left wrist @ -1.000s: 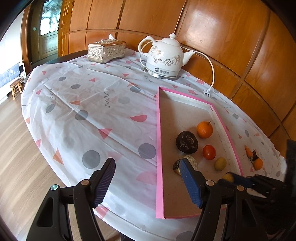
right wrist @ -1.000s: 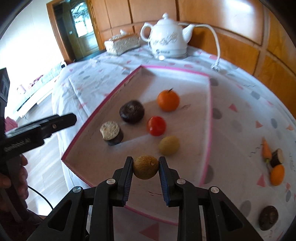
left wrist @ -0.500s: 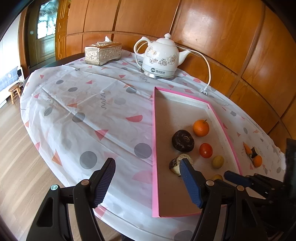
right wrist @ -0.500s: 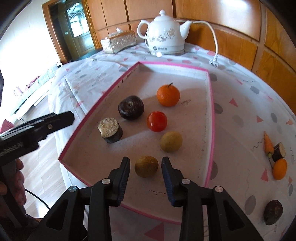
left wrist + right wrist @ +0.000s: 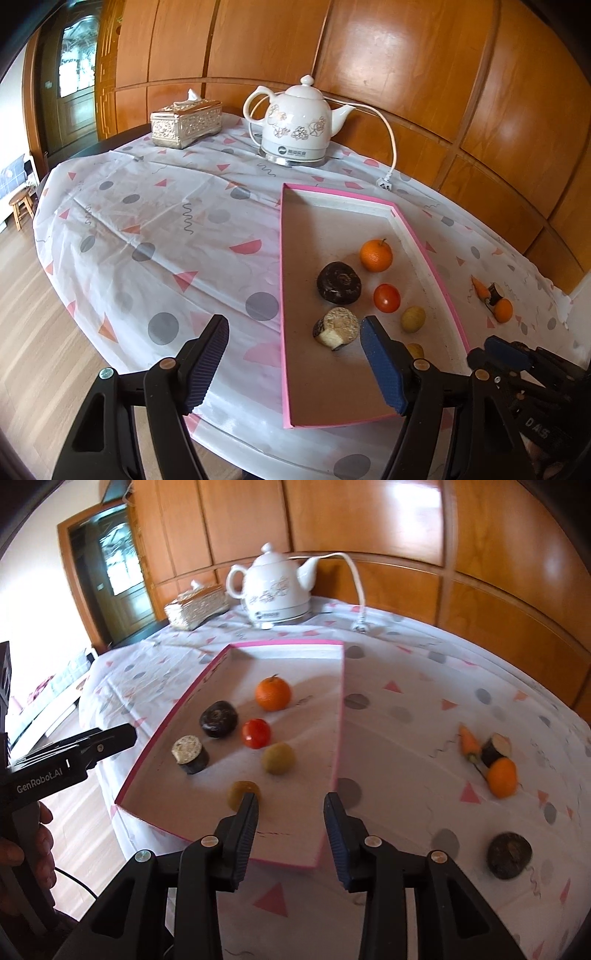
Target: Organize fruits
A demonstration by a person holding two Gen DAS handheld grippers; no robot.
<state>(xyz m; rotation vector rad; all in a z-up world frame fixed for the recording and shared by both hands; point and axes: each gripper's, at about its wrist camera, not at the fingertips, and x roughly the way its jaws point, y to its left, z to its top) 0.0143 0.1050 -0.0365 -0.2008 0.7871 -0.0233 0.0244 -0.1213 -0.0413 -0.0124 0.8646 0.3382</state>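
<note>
Broadly, my view holds the table (image 5: 424,686) under its spotted cloth, with the pink-edged tray (image 5: 341,701) on it. Behind sits the white kettle (image 5: 295,123). Inside the tray I count an orange (image 5: 273,693), a dark round fruit (image 5: 218,718), a cut dark piece (image 5: 190,754), a tomato (image 5: 256,732), a yellow-green fruit (image 5: 278,758) and the brown fruit (image 5: 242,793) nearest its front edge. My right gripper (image 5: 291,832) is released, jaws spread, empty, its left finger just in front of that brown fruit. My left gripper (image 5: 293,363) also gapes, grasping nothing, over the tray's left rim.
</note>
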